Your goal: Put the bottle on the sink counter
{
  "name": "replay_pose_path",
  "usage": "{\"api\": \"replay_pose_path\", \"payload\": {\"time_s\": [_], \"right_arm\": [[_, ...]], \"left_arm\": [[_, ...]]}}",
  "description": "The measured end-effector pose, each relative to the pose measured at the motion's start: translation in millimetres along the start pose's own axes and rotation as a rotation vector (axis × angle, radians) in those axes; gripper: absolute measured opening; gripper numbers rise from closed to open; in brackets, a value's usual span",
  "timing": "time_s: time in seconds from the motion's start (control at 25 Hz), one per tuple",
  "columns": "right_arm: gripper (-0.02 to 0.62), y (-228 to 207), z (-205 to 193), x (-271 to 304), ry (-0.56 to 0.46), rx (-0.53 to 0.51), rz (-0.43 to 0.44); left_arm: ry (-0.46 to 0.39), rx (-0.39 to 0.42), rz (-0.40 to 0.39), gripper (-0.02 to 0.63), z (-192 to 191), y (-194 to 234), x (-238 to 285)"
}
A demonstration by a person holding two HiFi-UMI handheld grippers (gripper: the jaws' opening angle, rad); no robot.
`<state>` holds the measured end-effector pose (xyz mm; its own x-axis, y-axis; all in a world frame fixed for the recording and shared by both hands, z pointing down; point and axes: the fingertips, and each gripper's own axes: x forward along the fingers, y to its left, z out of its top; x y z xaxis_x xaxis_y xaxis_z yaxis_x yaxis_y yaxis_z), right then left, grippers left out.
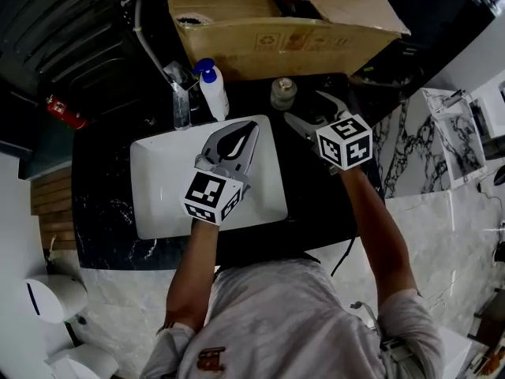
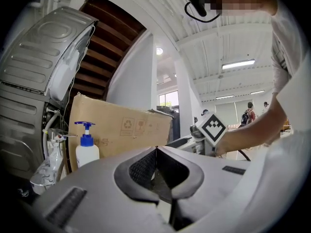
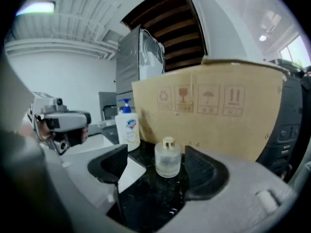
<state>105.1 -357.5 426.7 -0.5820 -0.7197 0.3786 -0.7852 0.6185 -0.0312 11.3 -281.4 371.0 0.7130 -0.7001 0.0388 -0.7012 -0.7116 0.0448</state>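
Observation:
A small ribbed glass bottle with a gold cap stands upright on the black sink counter, in front of a cardboard box. My right gripper is just to the bottle's right and open. In the right gripper view the bottle stands between the spread jaws of that gripper, with a gap on each side and neither pad touching it. My left gripper hovers over the white sink basin, shut with nothing in it. Its closed jaw tips point toward the box.
A white pump soap bottle with a blue top stands by the faucet at the basin's back edge. A large open cardboard box fills the back of the counter. A marble-patterned surface lies to the right.

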Motion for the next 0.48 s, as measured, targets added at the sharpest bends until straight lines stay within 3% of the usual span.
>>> {"api": "replay_pose_path", "payload": {"time_s": [0.24, 0.48], "right_arm": [[0.325, 56.5, 44.4, -61.9, -0.218, 0.054, 0.105], [0.191, 92.3, 76.4, -104.7, -0.352, 0.023, 0.13]], "left_arm": [[-0.047, 0.005, -0.01, 0.002, 27.9, -17.0, -12.1], [-0.102, 0.001, -0.04, 0.002, 53.2, -39.0, -23.2]]}}
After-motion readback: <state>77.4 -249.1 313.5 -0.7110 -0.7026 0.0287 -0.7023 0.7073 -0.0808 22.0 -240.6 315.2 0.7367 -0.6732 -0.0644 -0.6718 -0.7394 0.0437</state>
